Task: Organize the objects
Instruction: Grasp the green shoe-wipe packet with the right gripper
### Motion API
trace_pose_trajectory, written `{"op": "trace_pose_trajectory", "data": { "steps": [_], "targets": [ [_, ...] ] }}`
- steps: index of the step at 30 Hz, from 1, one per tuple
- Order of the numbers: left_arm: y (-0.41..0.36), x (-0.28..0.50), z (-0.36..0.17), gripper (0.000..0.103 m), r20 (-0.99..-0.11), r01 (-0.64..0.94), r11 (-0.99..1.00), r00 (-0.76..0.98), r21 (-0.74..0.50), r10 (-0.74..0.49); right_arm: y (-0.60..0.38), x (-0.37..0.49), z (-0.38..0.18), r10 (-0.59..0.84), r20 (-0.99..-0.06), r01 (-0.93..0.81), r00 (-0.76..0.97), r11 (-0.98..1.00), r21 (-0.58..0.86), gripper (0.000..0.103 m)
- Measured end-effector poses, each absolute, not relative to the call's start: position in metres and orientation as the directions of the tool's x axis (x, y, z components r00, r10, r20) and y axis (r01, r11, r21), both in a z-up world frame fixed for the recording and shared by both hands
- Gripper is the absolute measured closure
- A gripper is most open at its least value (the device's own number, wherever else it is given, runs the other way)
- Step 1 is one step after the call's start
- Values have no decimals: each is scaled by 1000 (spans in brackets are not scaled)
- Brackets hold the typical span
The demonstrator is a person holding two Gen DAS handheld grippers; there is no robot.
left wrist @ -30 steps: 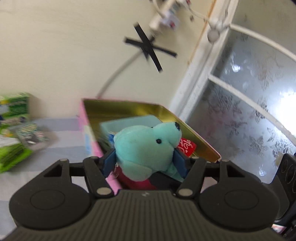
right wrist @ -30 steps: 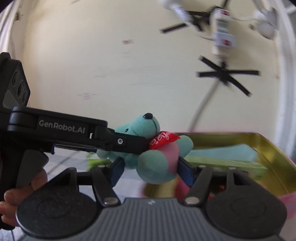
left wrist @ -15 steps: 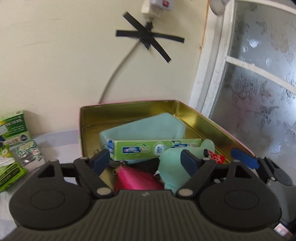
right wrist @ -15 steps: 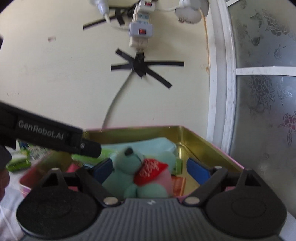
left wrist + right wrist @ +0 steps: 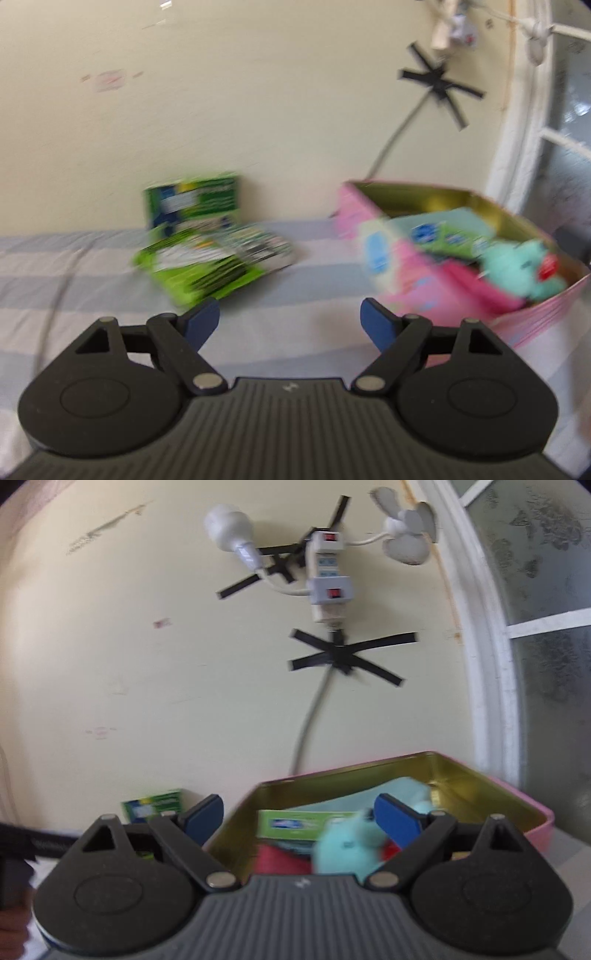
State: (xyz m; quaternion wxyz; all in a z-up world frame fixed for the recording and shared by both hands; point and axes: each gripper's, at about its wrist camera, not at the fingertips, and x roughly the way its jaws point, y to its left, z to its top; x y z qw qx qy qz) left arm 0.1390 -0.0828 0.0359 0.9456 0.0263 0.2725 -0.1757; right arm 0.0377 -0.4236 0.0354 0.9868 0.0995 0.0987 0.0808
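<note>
Showing a late stage of the tidying job, the left wrist view finds the pink tin box (image 5: pixel 424 291) already loaded: the teal plush bear (image 5: pixel 517 266) with its red scarf lies inside near the front right corner, beside a green toothpaste carton (image 5: pixel 443 236), a teal packet and a pink item. Left outside, judging from this view, are the green packets (image 5: pixel 207 258) lying on the striped bedsheet (image 5: pixel 74 258) and the green box (image 5: pixel 192 203) standing against the wall behind them; these appear to be what remains to be put away. The left gripper (image 5: pixel 290 321) is empty, its blue fingers (image 5: pixel 201 321) spread apart over the sheet and aimed between the packets and the tin. In the right wrist view the right gripper (image 5: pixel 301 814) is likewise released and holds nothing, hovering at the near edge of the tin with the bear below its right-hand finger. Compared with one second earlier, when both grippers clamped the bear above the tin, the toy has been let go and now rests inside; the left gripper has since swung away from the tin toward the packets, while the right has stayed over the tin.
</note>
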Motion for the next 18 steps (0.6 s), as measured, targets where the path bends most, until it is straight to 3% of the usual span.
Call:
{"op": "trace_pose_trajectory", "data": {
  "steps": [4, 8, 13, 18],
  "targets": [
    [-32, 156, 15, 18, -597, 239, 971, 776, -25, -206, -357, 47, 45, 319, -227, -286, 920, 944, 165, 11],
    [13, 170, 6, 18, -633, 159, 987, 765, 12, -115, -285, 74, 32, 390, -355, -360, 849, 921, 150, 11],
    [57, 170, 0, 17, -608, 117, 992, 785, -42, -118, -237, 129, 5, 346, -479, -319, 807, 937, 139, 13],
    [63, 170, 1, 17, -590, 123, 986, 790, -110, -164, -199, 188, -7, 245, -514, -270, 822, 963, 26, 13]
  ]
}}
